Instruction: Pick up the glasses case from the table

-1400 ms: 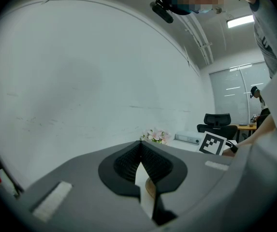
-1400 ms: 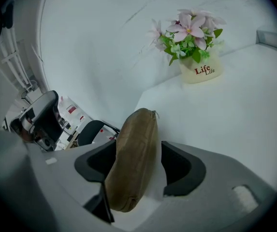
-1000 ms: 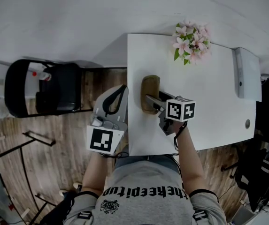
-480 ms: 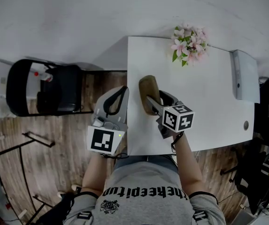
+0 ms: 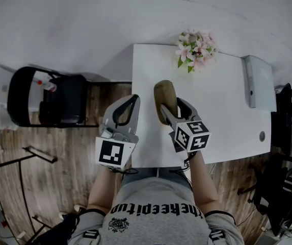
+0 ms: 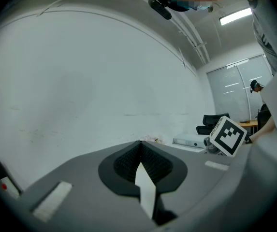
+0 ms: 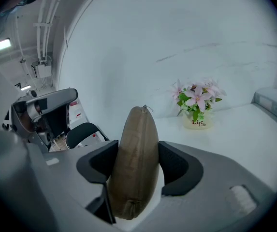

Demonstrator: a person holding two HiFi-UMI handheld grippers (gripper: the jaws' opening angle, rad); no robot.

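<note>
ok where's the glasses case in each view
Head view: glasses case at centre, over the left part of the table.
Left gripper view: not in it.
Right gripper view: lower centre, standing on end.
Shared landmark: pink flowers, beyond the case in the head and right gripper views; not clear in the left gripper view.

1 glasses case (image 5: 164, 92), 2 claws (image 5: 134, 99) (image 5: 171, 106), 1 table (image 5: 222, 111)

The glasses case (image 7: 136, 158) was seen to be olive-brown, the bench (image 5: 222, 106) white, the flowers (image 5: 195, 46) pink with green leaves, the floor (image 5: 59, 162) brown and wood-grained.
</note>
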